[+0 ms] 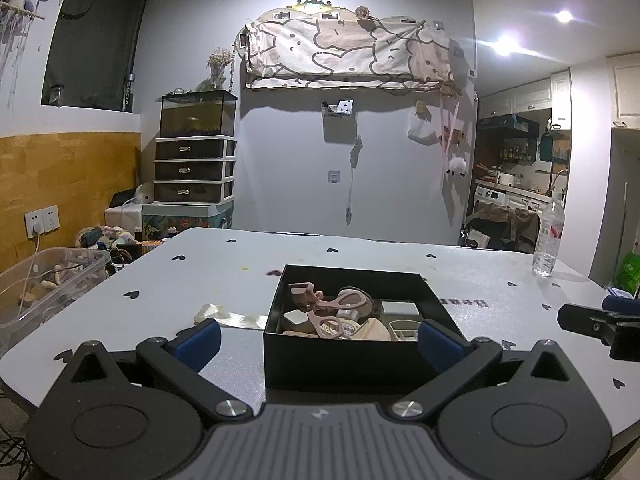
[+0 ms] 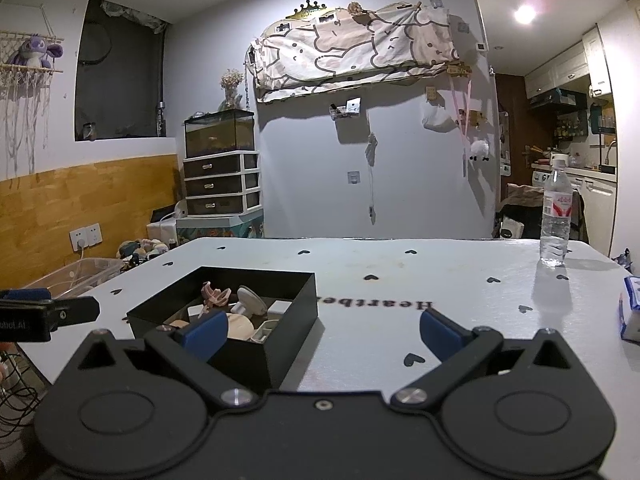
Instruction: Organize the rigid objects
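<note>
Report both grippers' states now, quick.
Left gripper: open, holding nothing, fingers spread either side of the black box.
Right gripper: open, holding nothing, over the table beside the box.

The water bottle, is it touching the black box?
Apart. The right wrist view shows the water bottle far across bare table from the black box.

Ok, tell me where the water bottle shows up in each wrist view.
Left wrist: the water bottle stands at the far right, on the table's back edge.
Right wrist: the water bottle stands right of centre, near the table's back edge.
Shared landmark: the black box, left of the bottle in both.
</note>
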